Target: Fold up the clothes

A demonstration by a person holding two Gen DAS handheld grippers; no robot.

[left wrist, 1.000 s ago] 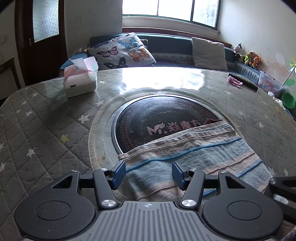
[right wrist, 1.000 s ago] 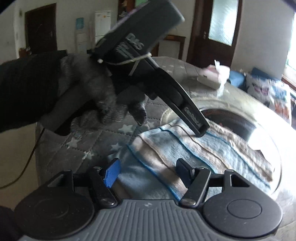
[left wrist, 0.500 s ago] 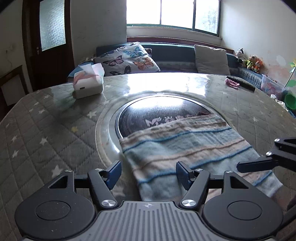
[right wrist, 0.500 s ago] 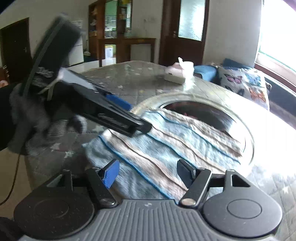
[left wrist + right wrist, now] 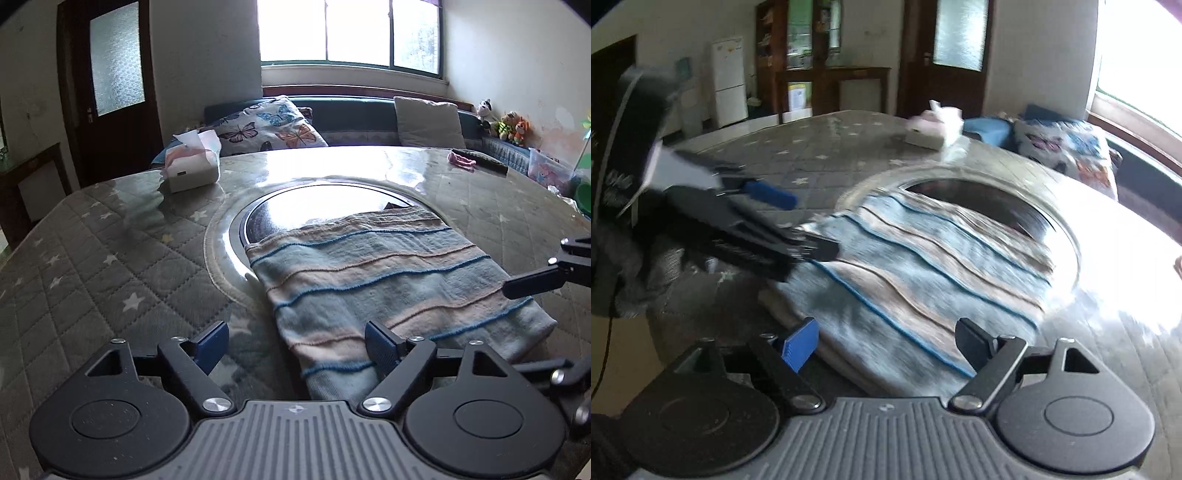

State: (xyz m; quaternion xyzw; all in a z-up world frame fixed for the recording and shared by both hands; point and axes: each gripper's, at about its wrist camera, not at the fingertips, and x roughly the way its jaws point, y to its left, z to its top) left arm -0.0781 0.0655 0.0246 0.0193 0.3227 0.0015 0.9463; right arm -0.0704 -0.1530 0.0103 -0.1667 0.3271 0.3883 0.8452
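Cloth first: a folded garment of soft knit, pale blue and beige bands with thin dark-blue stripes point(image 5: 388, 280), lies flat on the round table under a grey quilted star-print cover point(image 5: 92, 266). Its far end overlaps the dark glossy circular insert point(image 5: 295, 210) in the table's middle; its near end reaches towards both cameras.

The left gripper point(image 5: 295, 345), black with blue pads, stands wide apart and holds nothing; the garment's near left corner sits between and just ahead of its fingers, whether touching or not I cannot tell. The right gripper point(image 5: 886, 341) is likewise spread wide and empty, above the garment's near edge; its view is blurred. In that view the left gripper appears at the left, gripped by a hand in a grey knitted glove point(image 5: 639, 280). White lettering runs along its black body, too smeared to read. The right gripper's black finger point(image 5: 535, 280) shows at the right edge of the left view, over the garment's right side.

A white tissue box with pinkish tissue point(image 5: 192, 166) stands on the far left of the table, well apart from the garment. Beyond it lies a butterfly-print cushion point(image 5: 266, 125) on a dark-blue bench beneath a bright window point(image 5: 351, 29).
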